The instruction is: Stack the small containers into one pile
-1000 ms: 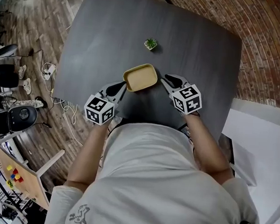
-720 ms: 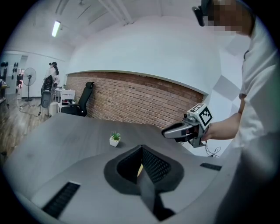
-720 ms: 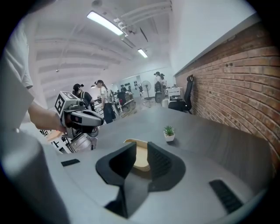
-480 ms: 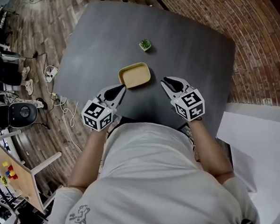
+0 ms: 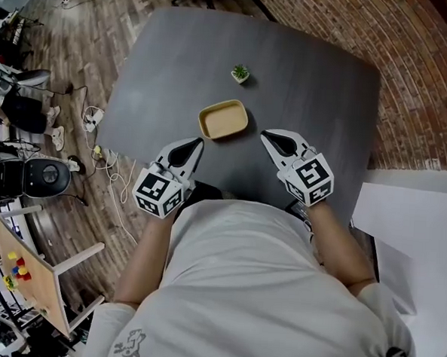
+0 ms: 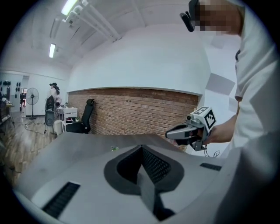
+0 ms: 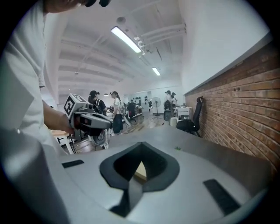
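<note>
Container (image 5: 223,120), tan and shallow, sits near the middle of the table (image 5: 313,74); it looks light, rigid and smooth-walled, so take it by one rim. Left gripper (image 5: 198,143) and right gripper (image 5: 266,136) hover over the table's near edge, both clenched on nothing, the right having just closed.

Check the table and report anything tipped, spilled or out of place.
Nothing stands out. The yellow container sits flat, open side up, on the dark table, with no spill around it. The small potted plant stands upright beyond it, apart from it.
</note>
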A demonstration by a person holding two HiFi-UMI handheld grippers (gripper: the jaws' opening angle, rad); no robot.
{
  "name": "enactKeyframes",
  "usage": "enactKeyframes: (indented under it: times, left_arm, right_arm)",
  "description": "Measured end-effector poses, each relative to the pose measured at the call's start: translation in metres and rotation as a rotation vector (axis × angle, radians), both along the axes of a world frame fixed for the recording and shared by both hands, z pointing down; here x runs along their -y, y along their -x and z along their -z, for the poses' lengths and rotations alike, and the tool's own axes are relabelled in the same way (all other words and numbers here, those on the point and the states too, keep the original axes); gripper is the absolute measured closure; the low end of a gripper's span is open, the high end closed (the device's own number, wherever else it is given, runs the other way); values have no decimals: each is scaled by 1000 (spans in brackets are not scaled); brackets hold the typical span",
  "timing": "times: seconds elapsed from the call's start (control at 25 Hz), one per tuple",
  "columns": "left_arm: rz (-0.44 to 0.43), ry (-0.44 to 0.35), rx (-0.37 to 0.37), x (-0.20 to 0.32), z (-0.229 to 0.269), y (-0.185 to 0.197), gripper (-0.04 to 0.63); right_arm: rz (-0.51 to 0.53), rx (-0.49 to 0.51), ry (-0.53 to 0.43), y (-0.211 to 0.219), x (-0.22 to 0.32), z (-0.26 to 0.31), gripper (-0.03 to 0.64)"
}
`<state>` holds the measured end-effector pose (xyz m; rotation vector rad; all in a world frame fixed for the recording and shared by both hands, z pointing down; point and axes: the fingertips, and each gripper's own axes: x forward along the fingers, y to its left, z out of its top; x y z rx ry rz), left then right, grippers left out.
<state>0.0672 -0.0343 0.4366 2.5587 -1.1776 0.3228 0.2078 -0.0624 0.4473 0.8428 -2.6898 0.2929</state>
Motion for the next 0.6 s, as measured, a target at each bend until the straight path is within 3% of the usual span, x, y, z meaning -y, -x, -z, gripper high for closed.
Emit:
enactKeyframes:
  times: [0.36, 0.6]
  left_arm:
    - [-50, -68, -14, -9, 29, 38, 584]
    - [-88, -108, -24, -33, 52, 87, 584]
  right_arm:
    - [-61, 42, -79, 35, -19, 40, 611]
    - [-111, 52, -123, 73, -38, 60, 611]
